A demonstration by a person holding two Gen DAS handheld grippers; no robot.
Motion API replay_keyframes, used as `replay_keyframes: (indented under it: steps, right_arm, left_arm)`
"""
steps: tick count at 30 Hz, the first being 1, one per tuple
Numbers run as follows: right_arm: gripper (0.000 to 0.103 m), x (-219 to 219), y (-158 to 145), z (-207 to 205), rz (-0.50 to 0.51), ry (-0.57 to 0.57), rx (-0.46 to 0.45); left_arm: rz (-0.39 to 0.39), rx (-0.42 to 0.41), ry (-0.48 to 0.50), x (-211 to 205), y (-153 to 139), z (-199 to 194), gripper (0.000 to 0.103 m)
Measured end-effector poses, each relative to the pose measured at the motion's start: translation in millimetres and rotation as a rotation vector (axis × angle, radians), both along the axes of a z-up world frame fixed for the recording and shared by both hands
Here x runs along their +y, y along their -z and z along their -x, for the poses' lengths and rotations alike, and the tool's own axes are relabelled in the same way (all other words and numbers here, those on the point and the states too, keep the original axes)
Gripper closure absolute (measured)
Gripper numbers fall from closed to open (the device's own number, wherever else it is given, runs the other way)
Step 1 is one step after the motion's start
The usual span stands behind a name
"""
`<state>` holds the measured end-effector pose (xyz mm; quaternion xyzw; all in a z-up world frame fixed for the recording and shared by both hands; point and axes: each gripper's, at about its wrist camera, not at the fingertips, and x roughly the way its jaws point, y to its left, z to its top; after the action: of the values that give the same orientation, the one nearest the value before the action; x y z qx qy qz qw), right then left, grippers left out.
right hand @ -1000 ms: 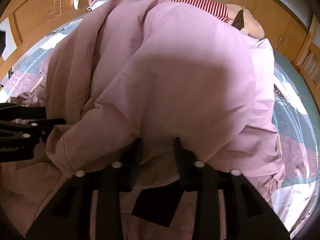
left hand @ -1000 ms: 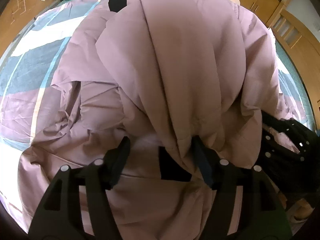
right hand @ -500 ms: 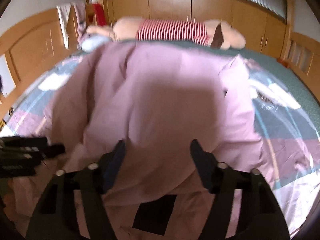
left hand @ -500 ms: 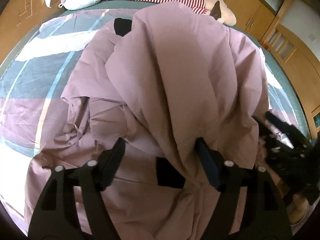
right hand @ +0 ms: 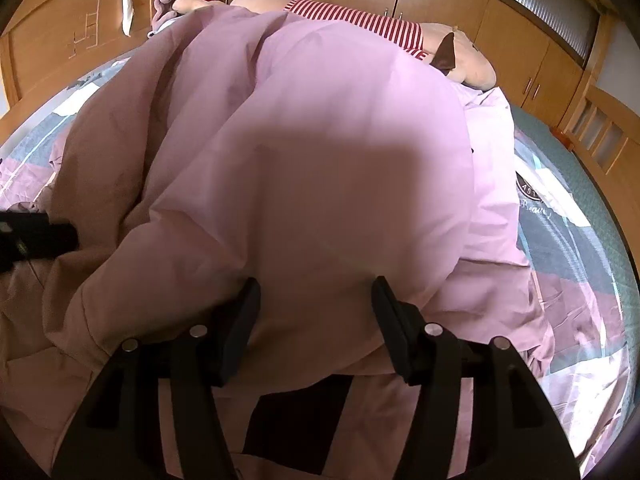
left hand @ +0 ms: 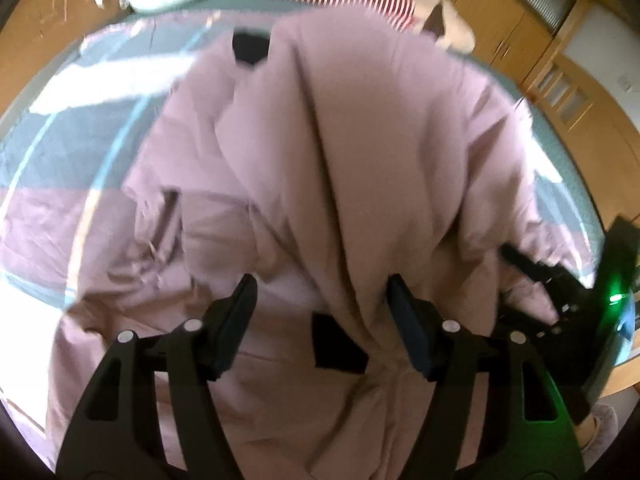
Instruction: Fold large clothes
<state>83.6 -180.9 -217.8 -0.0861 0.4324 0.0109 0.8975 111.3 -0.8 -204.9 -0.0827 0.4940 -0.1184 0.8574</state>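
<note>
Pink garment (right hand: 320, 168) heaped on a patterned bed (right hand: 580, 248), folds draped high and reaching near both grippers. Left gripper (left hand: 322, 294) spread, cloth bunched between its fingers, unclear whether pinched. Right gripper (right hand: 316, 296) likewise spread around a bulge. Striped plush (right hand: 360, 24) at far edge.

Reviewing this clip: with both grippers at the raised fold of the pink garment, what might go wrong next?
1. The bulky pink padded garment bulges between the right gripper jaws, which stand wide, so the fold may slip out.
2. The left gripper has only a narrow ridge of cloth near one finger; the fold could drop unevenly.
3. The striped plush toy lies just beyond and may snag the fold.
</note>
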Motion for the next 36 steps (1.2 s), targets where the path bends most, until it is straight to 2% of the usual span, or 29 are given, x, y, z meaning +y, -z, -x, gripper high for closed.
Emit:
replay_keyframes:
  steps: [1, 3, 9, 13, 15, 18, 21, 23, 26, 28, 29, 32, 34, 36]
  right_arm:
    - [0.043, -0.5, 0.3, 0.2, -0.002, 0.0, 0.0]
    - [0.043, -1.3, 0.4, -0.9, -0.005, 0.0, 0.0]
    - [0.041, -5.8, -3.4, -2.9, -0.026, -0.008, 0.009]
    - [0.041, -24.3, -26.0, 7.3, -0.186, 0.042, -0.102]
    - [0.041, -30.5, -34.9, 9.2, -0.238, 0.047, -0.144]
    - [0.041, -28.2, -32.4, 4.6, -0.255, 0.02, -0.124]
    - [0.041, -18.7, -16.5, -4.8, -0.192, 0.014, -0.05]
    - [0.041, -13.5, -3.8, -11.4, -0.141, 0.016, -0.001]
    - [0.041, -11.8, -7.1, -7.4, -0.133, 0.002, -0.018]
    - [0.041, -16.0, -20.1, 0.3, -0.163, 0.004, -0.078]
    - [0.042, -18.6, -30.2, 7.4, -0.189, 0.002, -0.135]
    - [0.041, -18.9, -48.4, 20.0, -0.222, -0.032, -0.22]
    - [0.041, -13.5, -51.1, 22.8, -0.23, -0.064, -0.227]
    - [0.041, -1.7, -43.9, 20.2, -0.176, -0.089, -0.189]
  left_arm:
    - [-0.003, -0.044, -0.008, 0.1, -7.4, 1.7, 0.034]
    - [-0.023, -0.078, -0.016, -0.6, -10.6, 1.6, 0.032]
    - [-0.047, 0.025, -0.033, -1.0, 10.8, -9.8, 0.03]
    - [-0.101, 0.048, -0.027, -9.7, 18.0, -15.4, 0.025]
    - [-0.105, 0.067, -0.028, -10.8, 21.8, -17.0, 0.023]
    - [-0.064, 0.098, -0.043, -1.3, 24.9, -18.7, 0.022]
    - [-0.049, 0.108, -0.048, 1.3, 26.7, -19.6, 0.022]
    - [-0.069, 0.101, -0.044, -1.1, 26.5, -19.4, 0.022]
    - [-0.054, 0.086, -0.052, 0.9, 23.0, -15.1, 0.023]
    - [-0.007, 0.056, -0.056, 2.9, 14.6, -11.1, 0.025]
    - [0.001, 0.036, -0.056, 4.6, 10.8, -8.3, 0.026]
    - [0.001, -0.054, -0.069, 5.9, -2.2, -2.6, 0.028]
    - [0.009, -0.074, -0.075, 6.6, -4.5, -1.3, 0.029]
    - [0.022, -0.07, -0.081, 7.9, -3.5, -2.7, 0.029]
